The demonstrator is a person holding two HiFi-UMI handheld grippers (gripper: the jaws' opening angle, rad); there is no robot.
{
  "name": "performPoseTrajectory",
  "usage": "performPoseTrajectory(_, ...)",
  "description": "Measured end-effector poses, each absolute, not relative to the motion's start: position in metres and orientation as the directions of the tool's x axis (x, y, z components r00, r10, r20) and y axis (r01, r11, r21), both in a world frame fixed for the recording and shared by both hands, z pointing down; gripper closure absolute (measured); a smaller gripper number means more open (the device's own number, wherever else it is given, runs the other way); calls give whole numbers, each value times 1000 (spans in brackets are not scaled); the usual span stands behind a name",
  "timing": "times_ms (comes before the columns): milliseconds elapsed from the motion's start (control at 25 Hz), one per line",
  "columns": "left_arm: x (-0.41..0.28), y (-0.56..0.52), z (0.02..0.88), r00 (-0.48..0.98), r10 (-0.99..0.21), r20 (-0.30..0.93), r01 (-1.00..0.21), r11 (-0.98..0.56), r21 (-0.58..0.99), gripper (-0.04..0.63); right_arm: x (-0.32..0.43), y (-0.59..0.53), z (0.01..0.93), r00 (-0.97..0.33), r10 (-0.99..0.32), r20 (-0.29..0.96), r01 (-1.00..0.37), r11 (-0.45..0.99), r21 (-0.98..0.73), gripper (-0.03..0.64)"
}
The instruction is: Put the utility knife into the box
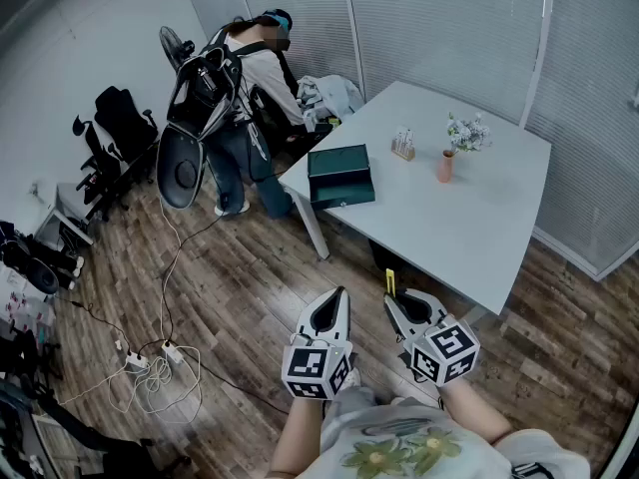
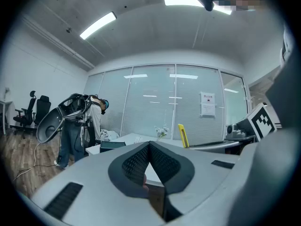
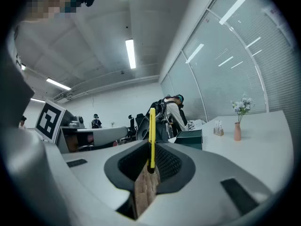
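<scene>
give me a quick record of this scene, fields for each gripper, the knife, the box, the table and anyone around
left gripper: shut, empty
right gripper: shut on knife
knife: yellow, upright in the jaws, over the floor, not yet at the table
box: dark green, looks closed, on the table's left corner
table: white, also bears a vase of flowers
person: standing at the table's left side, beside the box

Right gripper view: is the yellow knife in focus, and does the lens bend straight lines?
Right gripper view: the utility knife between the jaws is fairly sharp; the ceiling lamps are blown out white; the lines of the glass wall bow strongly. Head view: the edges of the table curve the same way.
</scene>
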State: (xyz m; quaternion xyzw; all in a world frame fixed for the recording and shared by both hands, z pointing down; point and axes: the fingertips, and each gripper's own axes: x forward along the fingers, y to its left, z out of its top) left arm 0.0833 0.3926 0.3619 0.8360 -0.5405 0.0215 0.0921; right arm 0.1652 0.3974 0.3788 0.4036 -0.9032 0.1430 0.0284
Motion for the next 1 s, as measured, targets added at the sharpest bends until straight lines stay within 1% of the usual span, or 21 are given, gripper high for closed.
performPoseTrajectory(280, 32, 345, 359, 446, -886, 126, -893, -431, 131, 594, 115, 350, 376, -641, -750, 161, -764, 606, -221, 569)
performPoseTrajectory(560, -5, 315, 371, 524, -841, 138, -851, -510, 126, 594, 69, 315, 383, -585, -790, 182, -809, 553, -199, 568)
performPoseTrajectory(1000, -40, 278, 391, 551, -822, 146, -832, -527, 175, 594, 43, 279, 399, -539, -810, 231, -842, 509, -178, 568)
